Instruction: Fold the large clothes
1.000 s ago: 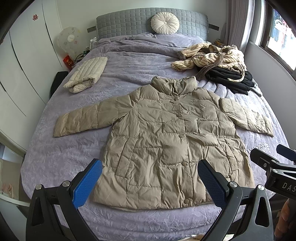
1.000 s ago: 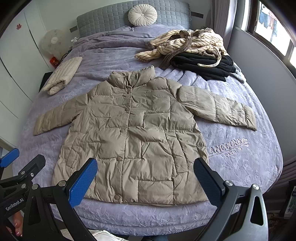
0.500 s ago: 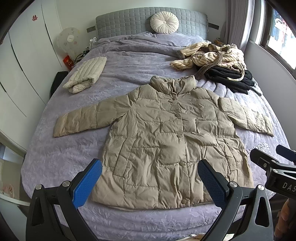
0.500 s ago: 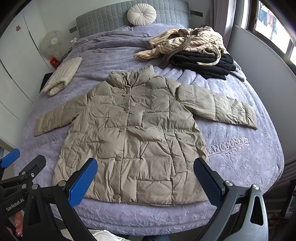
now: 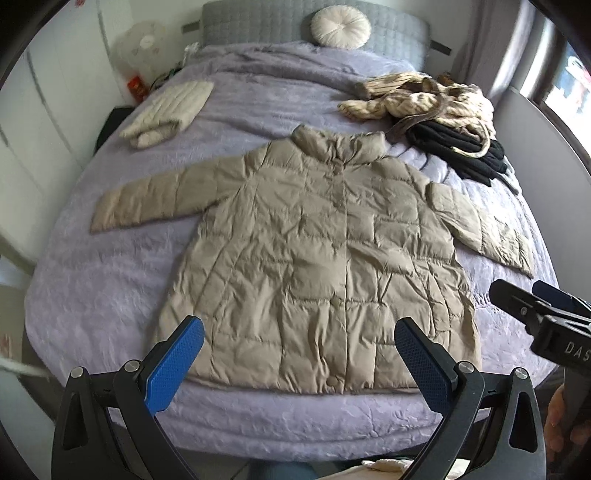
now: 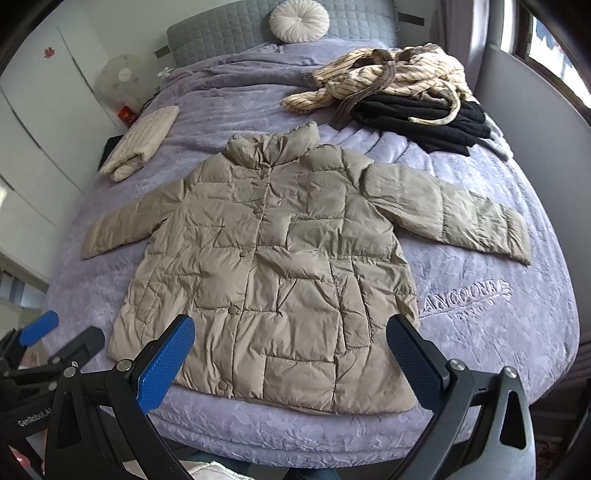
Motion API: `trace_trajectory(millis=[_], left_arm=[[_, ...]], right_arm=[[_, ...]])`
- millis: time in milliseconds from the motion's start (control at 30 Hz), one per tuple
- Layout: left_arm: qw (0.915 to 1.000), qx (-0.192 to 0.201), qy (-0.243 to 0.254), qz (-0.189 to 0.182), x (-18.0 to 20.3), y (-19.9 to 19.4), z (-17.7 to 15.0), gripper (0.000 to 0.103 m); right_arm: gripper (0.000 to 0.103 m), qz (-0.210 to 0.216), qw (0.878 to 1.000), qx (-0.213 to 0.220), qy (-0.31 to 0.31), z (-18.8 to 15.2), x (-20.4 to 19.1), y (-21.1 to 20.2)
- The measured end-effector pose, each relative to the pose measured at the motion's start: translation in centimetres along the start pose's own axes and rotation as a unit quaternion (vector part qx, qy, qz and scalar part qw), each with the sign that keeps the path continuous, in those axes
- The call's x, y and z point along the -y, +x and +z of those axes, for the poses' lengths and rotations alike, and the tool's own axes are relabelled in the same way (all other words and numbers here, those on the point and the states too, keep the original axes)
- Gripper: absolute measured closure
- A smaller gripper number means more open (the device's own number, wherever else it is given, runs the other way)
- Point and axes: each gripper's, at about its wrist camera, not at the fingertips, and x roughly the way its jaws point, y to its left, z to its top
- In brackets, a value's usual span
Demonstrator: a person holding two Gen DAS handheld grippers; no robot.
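A beige quilted puffer jacket (image 5: 317, 251) (image 6: 273, 266) lies flat and buttoned on the purple bed, front up, collar toward the headboard, both sleeves spread out to the sides. My left gripper (image 5: 299, 360) hangs open above the jacket's hem near the foot of the bed, nothing between its blue pads. My right gripper (image 6: 290, 356) is open too, over the hem a bit to the right. Each gripper shows at the edge of the other's view: the right gripper (image 5: 543, 310) and the left gripper (image 6: 48, 339).
A folded cream quilted garment (image 5: 170, 109) lies at the bed's far left. A striped cream robe (image 6: 380, 79) sits on black clothes (image 6: 417, 120) at the far right. A round cushion (image 5: 340, 27) leans on the grey headboard. White wardrobes and a fan (image 6: 120, 79) stand left.
Both grippers have tilted and moved slightly toward the bed; the jacket sits a little closer in both views. The jacket itself has not moved and both grippers stay open.
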Motion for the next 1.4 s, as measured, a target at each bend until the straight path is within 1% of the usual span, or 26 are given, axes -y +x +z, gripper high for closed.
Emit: trace_trajectory(millis=[33, 67, 133, 200, 233, 267, 333, 400, 467, 567, 600, 633, 667, 733, 767, 800, 900, 1000, 1100, 1200, 1267, 1300, 1333, 1367, 1400], left_arm=[[0.9999, -0.005, -0.011, 0.002, -0.5, 0.3, -0.2, 0.0], [0.9997, -0.008, -0.021, 0.007, -1.1, 0.6, -0.3, 0.0], [0.9988, -0.01, -0.04, 0.027, -2.6, 1.2, -0.4, 0.0], [0.9971, -0.012, -0.068, 0.031, -5.4, 2.0, 0.0, 0.0], [0.9964, -0.012, -0.078, 0.028, -6.5, 2.5, 0.2, 0.0], [0.9955, -0.013, -0.091, 0.023, -8.3, 3.1, 0.6, 0.0], [0.9938, -0.012, -0.111, 0.01, -11.6, 4.4, 1.4, 0.0], [0.9915, -0.009, -0.129, 0.008, -14.8, 6.0, 2.5, 0.0], [0.9878, -0.009, -0.156, 0.005, -19.1, 8.4, 4.1, 0.0], [0.9802, -0.006, -0.197, -0.014, -24.9, 12.1, 6.3, 0.0], [0.977, -0.004, -0.212, -0.019, -26.9, 13.6, 7.0, 0.0], [0.9746, -0.003, -0.223, -0.023, -28.2, 14.7, 7.5, 0.0], [0.9717, 0.0, -0.234, -0.028, -29.7, 16.0, 8.0, 0.0], [0.9649, 0.003, -0.26, -0.039, -32.7, 19.1, 8.9, 0.0], [0.961, 0.001, -0.272, -0.049, -34.0, 20.9, 9.3, 0.0], [0.9579, 0.0, -0.281, -0.057, -35.0, 22.3, 9.6, 0.0], [0.9454, 0.001, -0.313, -0.09, -38.2, 26.8, 10.6, 0.0], [0.9369, 0.009, -0.332, -0.108, -40.1, 29.9, 11.4, 0.0], [0.9298, 0.003, -0.351, -0.111, -41.6, 33.1, 12.3, 0.0], [0.9264, 0.017, -0.361, -0.106, -42.1, 34.4, 12.7, 0.0], [0.9248, 0.029, -0.368, -0.093, -42.3, 35.0, 13.0, 0.009], [0.926, 0.03, -0.367, -0.081, -42.4, 35.1, 13.1, 0.027], [0.9297, 0.027, -0.362, -0.065, -42.4, 35.3, 13.4, 0.049], [0.9319, 0.029, -0.356, -0.064, -42.6, 35.4, 13.6, 0.064], [0.9316, 0.033, -0.352, -0.084, -42.8, 35.6, 13.7, 0.09]], right_arm=[[0.0, 0.01, 1.0, -0.007, -0.004, 0.2, 1.0, 0.0], [0.0, 0.021, 1.0, -0.016, -0.011, 0.2, 0.8, 0.5], [0.0, 0.046, 0.998, -0.048, -0.021, 0.5, 0.6, 2.0], [0.0, 0.073, 0.994, -0.08, -0.032, 0.6, -0.9, 3.7], [0.0, 0.078, 0.993, -0.085, -0.035, 0.5, -1.5, 4.2], [0.0, 0.078, 0.992, -0.087, -0.041, 0.6, -2.7, 5.0], [0.0, 0.064, 0.992, -0.097, -0.048, 0.9, -4.3, 6.3], [0.0, 0.057, 0.992, -0.107, -0.04, 1.4, -6.4, 8.0], [0.0, 0.052, 0.991, -0.118, -0.023, 2.3, -8.0, 9.6], [0.002, 0.041, 0.992, -0.119, -0.01, 4.1, -9.7, 12.4], [0.009, 0.038, 0.993, -0.115, -0.009, 4.9, -10.9, 13.6], [0.024, 0.038, 0.993, -0.112, -0.008, 5.4, -11.6, 14.6], [0.035, 0.041, 0.993, -0.113, -0.007, 6.0, -12.5, 16.0], [0.092, 0.058, 0.991, -0.121, -0.005, 7.0, -14.0, 18.5], [0.095, 0.068, 0.99, -0.124, -0.006, 7.5, -14.8, 19.7], [0.095, 0.078, 0.989, -0.125, -0.011, 8.2, -15.9, 21.2], [0.095, 0.085, 0.989, -0.112, -0.035, 9.6, -18.5, 24.3], [0.095, 0.109, 0.987, -0.1, -0.057, 11.2, -21.0, 27.6], [0.095, 0.115, 0.987, -0.091, -0.063, 12.7, -22.8, 30.6], [0.095, 0.126, 0.987, -0.077, -0.069, 13.9, -24.2, 32.6], [0.095, 0.13, 0.986, -0.066, -0.077, 14.5, -24.9, 33.7], [0.095, 0.133, 0.986, -0.062, -0.08, 14.9, -25.2, 34.6], [0.095, 0.133, 0.986, -0.062, -0.08, 14.9, -25.4, 35.2], [0.095, 0.132, 0.986, -0.064, -0.078, 15.0, -25.7, 36.0], [0.095, 0.131, 0.986, -0.072, -0.072, 14.8, -25.7, 37.1]])
